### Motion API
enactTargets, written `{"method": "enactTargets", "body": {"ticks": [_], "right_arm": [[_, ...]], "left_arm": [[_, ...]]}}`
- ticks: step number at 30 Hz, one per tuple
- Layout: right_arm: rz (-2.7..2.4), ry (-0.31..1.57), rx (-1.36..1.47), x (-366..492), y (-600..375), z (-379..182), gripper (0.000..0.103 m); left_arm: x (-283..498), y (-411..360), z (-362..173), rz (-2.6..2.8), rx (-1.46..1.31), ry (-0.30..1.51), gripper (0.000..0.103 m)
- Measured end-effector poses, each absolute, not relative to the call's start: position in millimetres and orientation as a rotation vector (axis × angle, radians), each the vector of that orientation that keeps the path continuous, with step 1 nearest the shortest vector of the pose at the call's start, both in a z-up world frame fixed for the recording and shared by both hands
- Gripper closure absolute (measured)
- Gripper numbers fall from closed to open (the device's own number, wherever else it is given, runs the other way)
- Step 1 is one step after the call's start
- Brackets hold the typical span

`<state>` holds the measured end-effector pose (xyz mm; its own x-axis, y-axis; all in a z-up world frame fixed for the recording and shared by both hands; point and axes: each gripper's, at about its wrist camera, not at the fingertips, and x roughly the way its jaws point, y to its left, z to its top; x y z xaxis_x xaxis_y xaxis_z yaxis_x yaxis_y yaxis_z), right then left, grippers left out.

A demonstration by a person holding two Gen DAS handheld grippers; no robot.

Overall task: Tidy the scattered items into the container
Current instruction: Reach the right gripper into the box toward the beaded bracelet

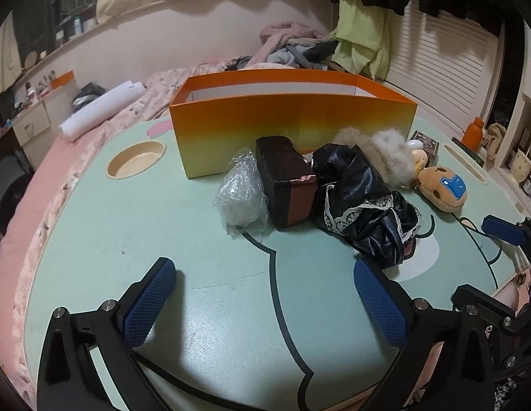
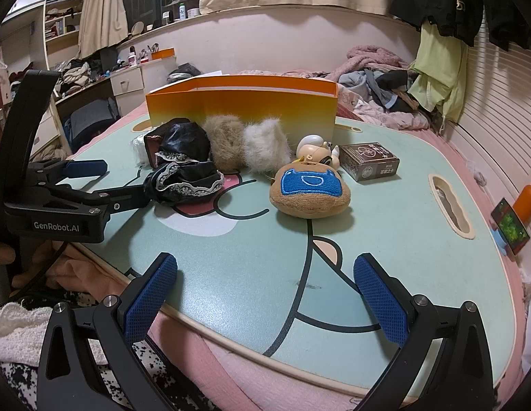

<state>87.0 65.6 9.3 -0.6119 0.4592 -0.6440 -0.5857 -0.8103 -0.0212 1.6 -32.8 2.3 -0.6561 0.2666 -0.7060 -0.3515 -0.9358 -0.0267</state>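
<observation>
An orange open box (image 1: 292,123) (image 2: 241,106) stands at the far side of the green lap table (image 1: 128,239). In front of it lie a clear plastic bag (image 1: 241,191), a dark brown box (image 1: 286,181), black lace-trimmed cloth (image 1: 361,202) (image 2: 183,167), two fur puffs (image 1: 385,157) (image 2: 244,147), a small figure (image 2: 316,150), a brown plush with a blue patch (image 1: 443,188) (image 2: 310,191) and a brown card box (image 2: 371,161). My left gripper (image 1: 265,301) is open and empty, short of the pile. My right gripper (image 2: 265,301) is open and empty, short of the plush.
The table lies on a pink bed. It has a round cup recess (image 1: 137,162) at its left and a slot (image 2: 452,209) at its right. A clothes pile (image 2: 385,85) lies behind. A phone (image 2: 510,227) and an orange bottle (image 1: 472,133) sit at the right.
</observation>
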Motion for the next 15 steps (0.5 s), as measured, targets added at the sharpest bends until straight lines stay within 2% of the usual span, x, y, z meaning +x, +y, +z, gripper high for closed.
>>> {"method": "enactTargets", "body": {"ticks": [7,12,15], "right_arm": [[2.347,0.243,-0.895,87.4,63.0,12.5,0.000],[2.396,0.276,-0.880,80.5,62.6,40.2,0.000],[2.396,0.334,-0.861,66.1,80.2,65.8,0.006]], "left_arm": [[2.1,-31.7,3.1,2.581,-1.072,0.157,0.000],[2.3,-31.6,3.3,2.581,-1.071,0.157,0.000],[2.3,-31.5,3.3,2.581,-1.071,0.157,0.000]]}}
